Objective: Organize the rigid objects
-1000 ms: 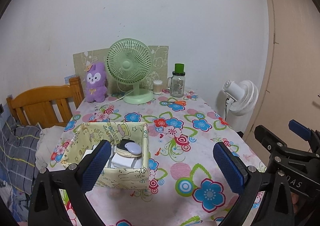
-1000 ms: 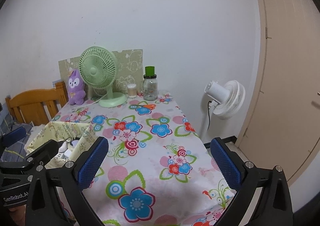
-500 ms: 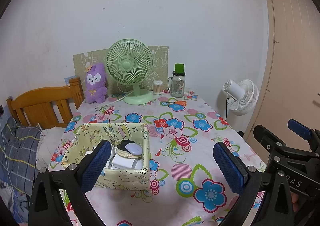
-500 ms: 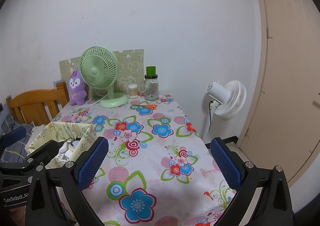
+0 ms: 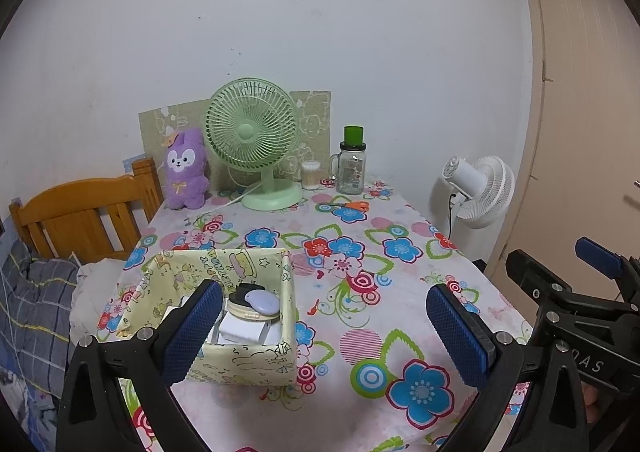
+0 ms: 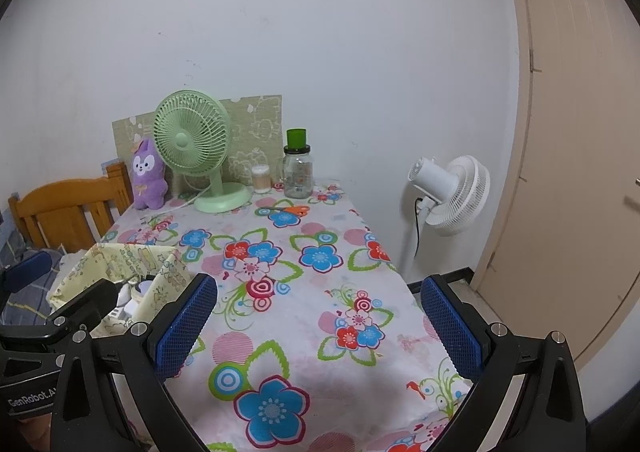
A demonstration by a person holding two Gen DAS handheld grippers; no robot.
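Printed cloth tablecloth (image 5: 360, 332), wooden chair (image 5: 80, 207)

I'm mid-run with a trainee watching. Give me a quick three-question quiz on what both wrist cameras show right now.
1. True or false: the left hand-held gripper is shut on an item.
2. Where do the orange-handled scissors lie? A) in the fabric box B) on the tablecloth before the glass jar C) on the wooden chair
3. Fill in: the purple plush toy stands beside the green ____.

Key: 1 false, both it and the right hand-held gripper are open and empty; 2 B; 3 fan.
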